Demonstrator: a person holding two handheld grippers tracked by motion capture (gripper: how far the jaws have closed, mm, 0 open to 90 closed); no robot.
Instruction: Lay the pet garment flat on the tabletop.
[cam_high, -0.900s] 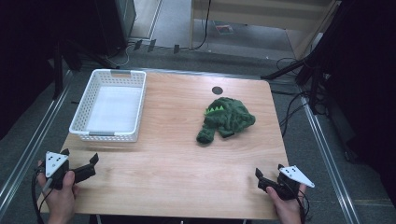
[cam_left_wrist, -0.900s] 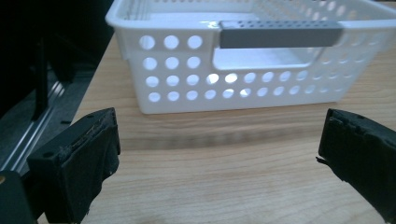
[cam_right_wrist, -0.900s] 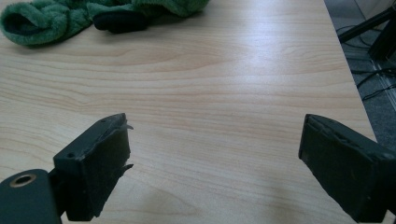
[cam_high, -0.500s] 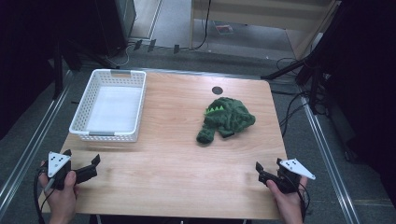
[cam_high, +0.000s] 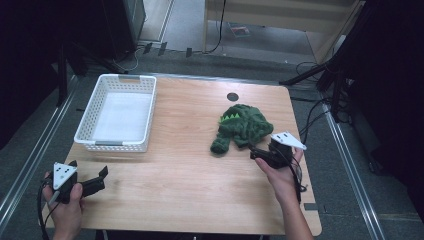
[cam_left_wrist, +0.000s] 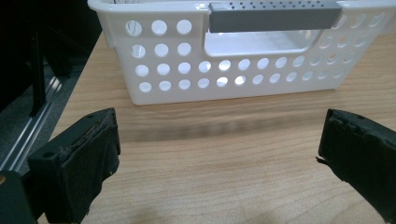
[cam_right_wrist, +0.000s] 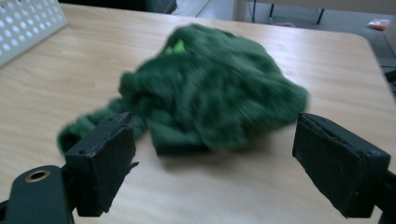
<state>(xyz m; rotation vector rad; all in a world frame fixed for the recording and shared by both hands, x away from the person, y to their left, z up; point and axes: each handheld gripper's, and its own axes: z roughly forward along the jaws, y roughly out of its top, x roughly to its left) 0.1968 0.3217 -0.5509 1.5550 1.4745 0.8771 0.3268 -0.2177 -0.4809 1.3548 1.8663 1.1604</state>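
A green plush toy (cam_high: 242, 127) with light green spikes lies on the right half of the wooden table (cam_high: 190, 190). My right gripper (cam_high: 255, 152) is open just in front of its near edge and points at it. In the right gripper view the toy (cam_right_wrist: 210, 102) lies slightly blurred beyond the wide-apart jaws of the right gripper (cam_right_wrist: 215, 154), with nothing between them. A white perforated basket (cam_high: 115, 146) stands at the left, its inside bare. My left gripper (cam_high: 90, 171) rests open near the table's front left corner. In the left gripper view the left gripper (cam_left_wrist: 219, 140) faces the basket's near wall (cam_left_wrist: 233, 79).
A small black round hole (cam_high: 232, 96) sits in the tabletop behind the toy. Metal rails run along both sides of the table and cables lie on the floor at the right. Bare wood spreads between the basket and the toy. The basket's corner (cam_right_wrist: 23, 23) shows far left in the right gripper view.
My right hand has moved forward from the table's near right corner up to the toy's near edge. The left hand has stayed where it was.
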